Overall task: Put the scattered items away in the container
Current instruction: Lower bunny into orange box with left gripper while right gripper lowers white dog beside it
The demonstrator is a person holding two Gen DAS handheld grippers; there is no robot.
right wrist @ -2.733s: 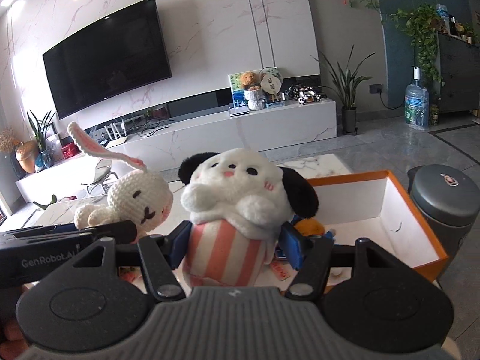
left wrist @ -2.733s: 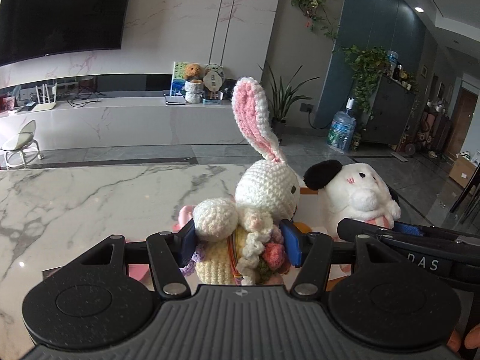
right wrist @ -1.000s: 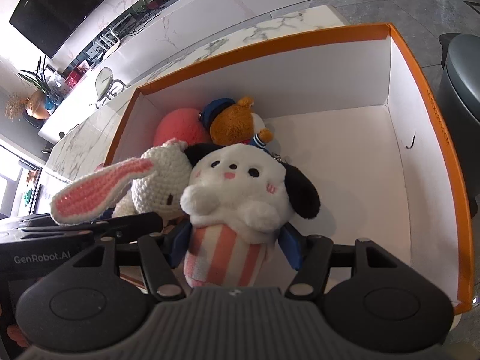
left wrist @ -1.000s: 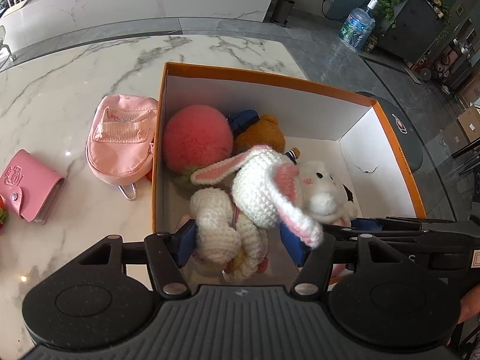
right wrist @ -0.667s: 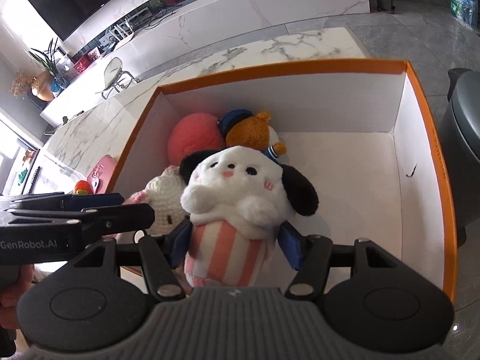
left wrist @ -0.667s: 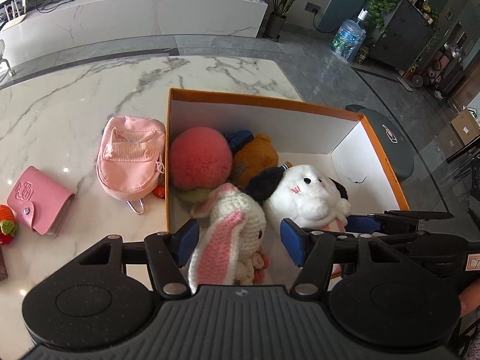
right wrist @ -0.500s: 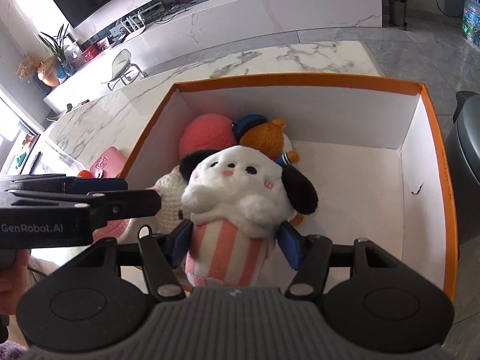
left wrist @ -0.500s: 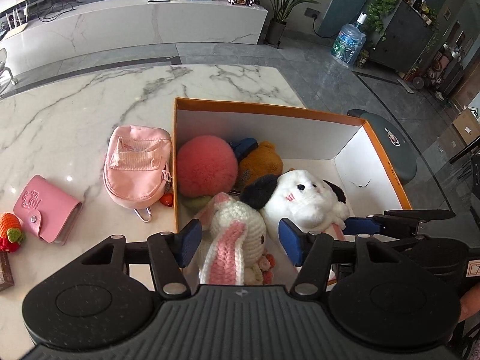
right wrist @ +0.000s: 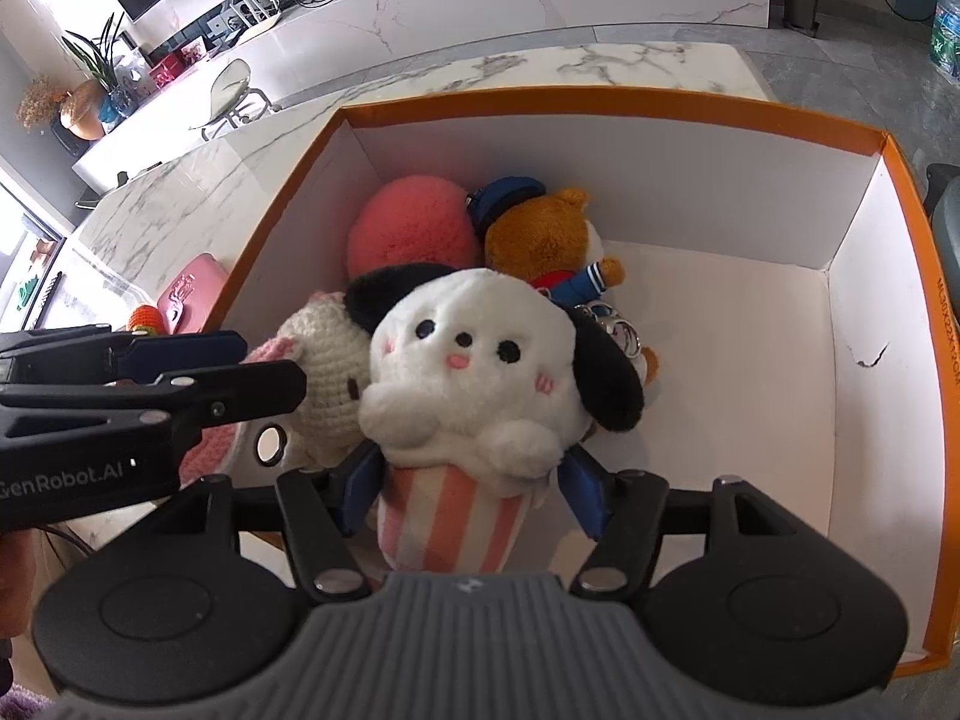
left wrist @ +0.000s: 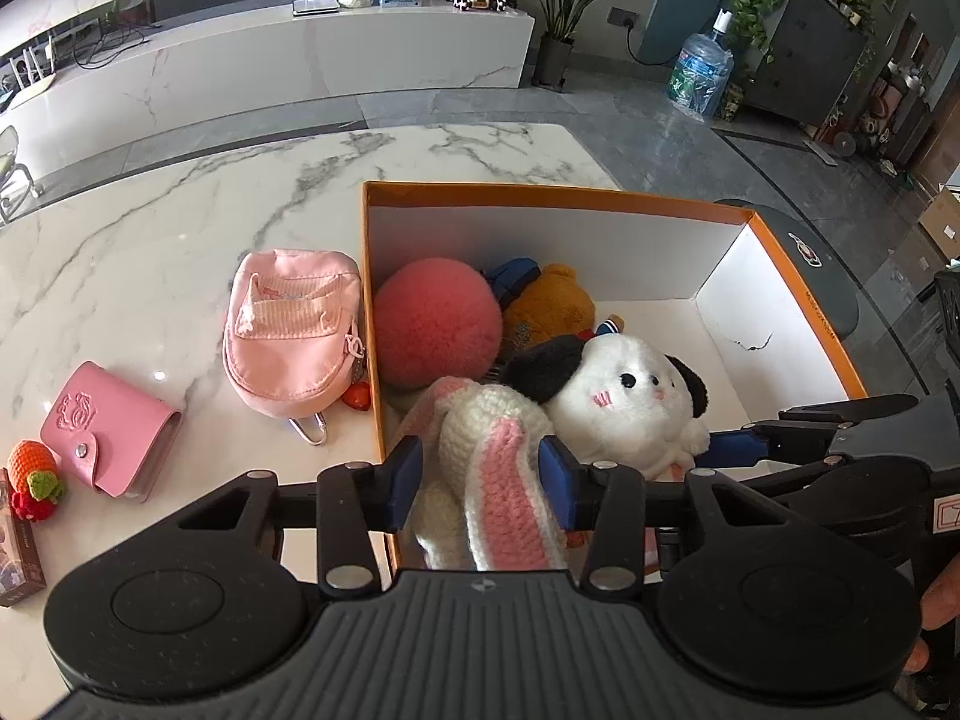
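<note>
The orange box (left wrist: 540,195) with white walls stands at the table's right end. In it lie a pink ball (left wrist: 435,324), a brown bear (left wrist: 549,306) and the crocheted bunny (left wrist: 498,438). My left gripper (left wrist: 480,474) hangs over the bunny. Its jaws are closing, with the bunny's head and pink ear between them, and the pads do not clearly press. My right gripper (right wrist: 471,492) is shut on the striped body of the white dog plush (right wrist: 474,360), held upright over the box (right wrist: 600,102) beside the bunny (right wrist: 327,360). The left gripper (right wrist: 264,366) reaches in from the left.
On the marble table left of the box lie a pink backpack (left wrist: 291,330), a pink wallet (left wrist: 108,429), a crocheted carrot (left wrist: 33,471) and a small carton (left wrist: 18,546). A grey round bin (left wrist: 834,294) stands off the table, right of the box.
Both grippers tipped down over the box. The left one let the bunny go, and it dropped to the box floor. The left jaws have since narrowed. The dog plush stays in the right gripper.
</note>
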